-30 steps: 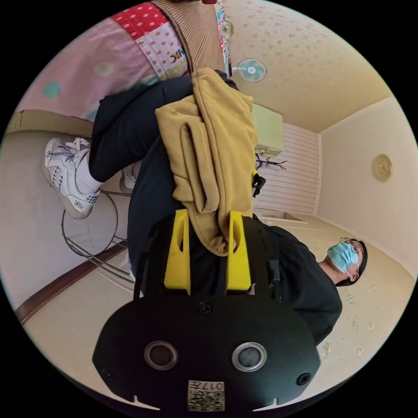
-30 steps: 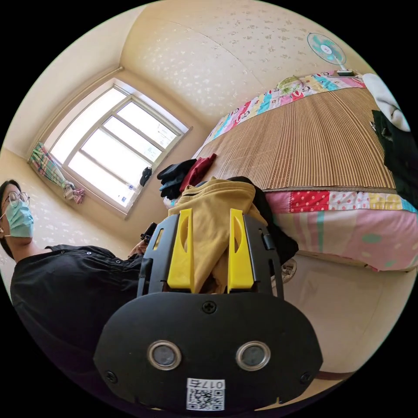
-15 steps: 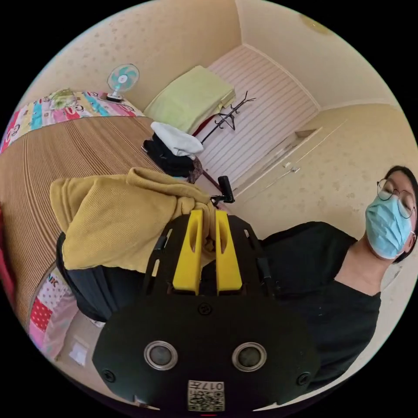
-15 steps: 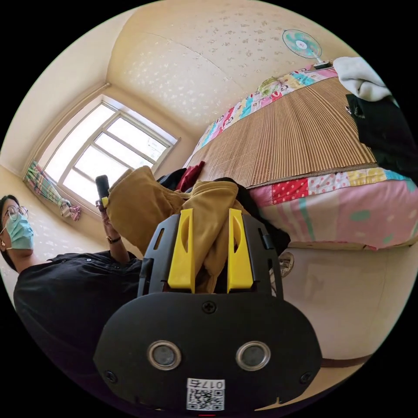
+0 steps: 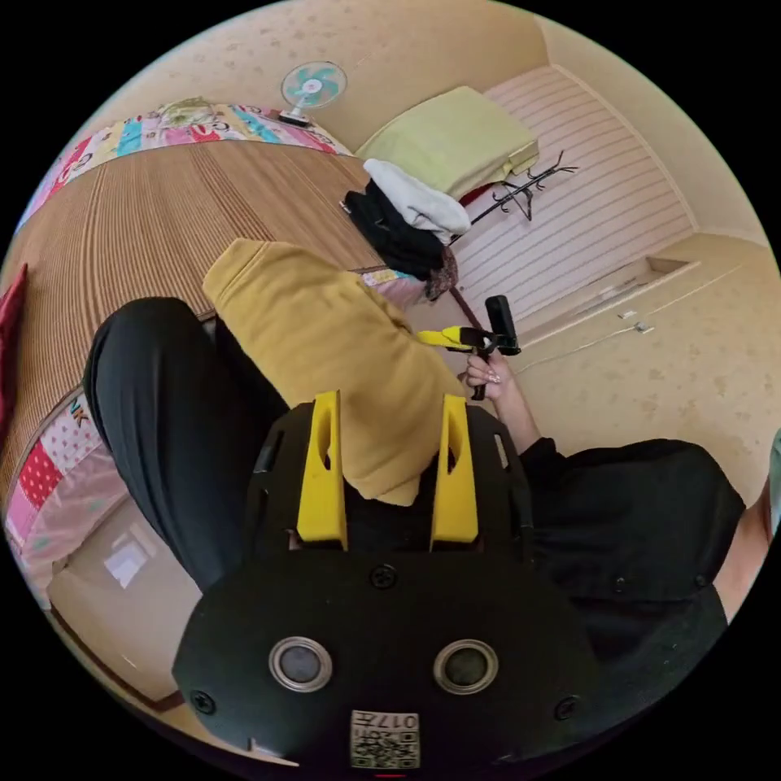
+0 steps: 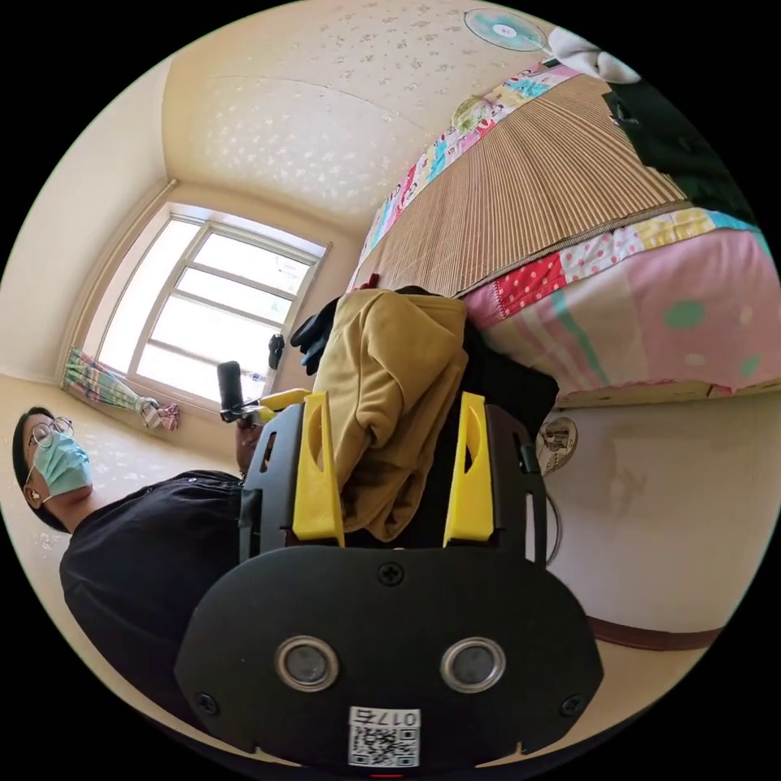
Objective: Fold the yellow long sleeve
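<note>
Yellow long sleeve [image 5: 325,342] bunched thick, draped over person's knee [image 5: 154,382], btwn open claws

Both fisheye cameras sit low by the person's lap, tilted upward. The left gripper view faces across the bed's brown slatted mat [image 5: 163,211]; the right gripper view seems to face the window. Both closely share the bunched mustard-yellow knit garment [image 5: 325,342].

Both tongs, left [image 5: 386,455] and right [image 6: 392,455], have opened, releasing the yellow long sleeve [image 5: 325,350].
</note>
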A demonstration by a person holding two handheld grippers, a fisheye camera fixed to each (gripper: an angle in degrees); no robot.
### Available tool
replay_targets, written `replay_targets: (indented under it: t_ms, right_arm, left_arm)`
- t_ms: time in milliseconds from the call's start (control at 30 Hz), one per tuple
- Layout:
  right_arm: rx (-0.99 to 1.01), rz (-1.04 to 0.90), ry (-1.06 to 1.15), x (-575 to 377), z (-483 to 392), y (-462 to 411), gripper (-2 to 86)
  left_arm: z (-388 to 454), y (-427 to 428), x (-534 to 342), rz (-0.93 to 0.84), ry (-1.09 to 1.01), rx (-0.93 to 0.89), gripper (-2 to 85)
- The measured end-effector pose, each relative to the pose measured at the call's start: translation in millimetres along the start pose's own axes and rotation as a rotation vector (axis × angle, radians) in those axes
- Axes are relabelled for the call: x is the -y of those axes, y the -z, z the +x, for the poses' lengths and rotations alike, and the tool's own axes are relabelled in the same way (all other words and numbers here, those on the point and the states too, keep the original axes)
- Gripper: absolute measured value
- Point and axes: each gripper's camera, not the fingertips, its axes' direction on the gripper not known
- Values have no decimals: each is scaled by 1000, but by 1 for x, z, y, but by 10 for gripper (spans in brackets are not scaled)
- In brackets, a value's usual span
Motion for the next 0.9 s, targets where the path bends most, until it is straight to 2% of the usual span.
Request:
replay_targets:
  t_ms: [67, 233, 333, 467, 600, 667, 733, 767, 833, 900]
  right_arm:
    - [0, -27, -34, -3, 3, -3, 233]
    - [23, -221, -93, -8, 9, -35, 242]
    - [201, -209, -101, -14, 9, -42, 202]
    - [227, -111, -53, -8, -12, -19, 145]
    - [347, 60, 155, 20, -77, 24, 129]
    - [341, 145, 283, 30, -109, 37, 127]
    - [326, 193, 337, 39, -127, 42, 127]
    - [294, 185, 332, 45, -130, 40, 129]
    - [223, 94, 217, 54, -116, 29, 134]
    - [29, -16, 60, 46, -89, 12, 144]
  left_arm:
    - [-10, -16, -7, -48, 47, -53, 178]
    - [-20, -79, -11, -268, 76, -320, 182]
    - [-25, -93, -7, -304, 92, -369, 142]
    - [-22, -73, 3, -241, 15, -412, 98]
    - [-8, -6, 20, -28, -131, -482, 86]
    - [0, 27, 21, 105, -214, -454, 84]
    - [12, 53, 12, 181, -272, -308, 84]
    - [13, 54, 9, 173, -268, -268, 84]
    - [1, 38, -5, 39, -151, -155, 81]
    - [-20, 15, -20, -43, -42, -150, 75]
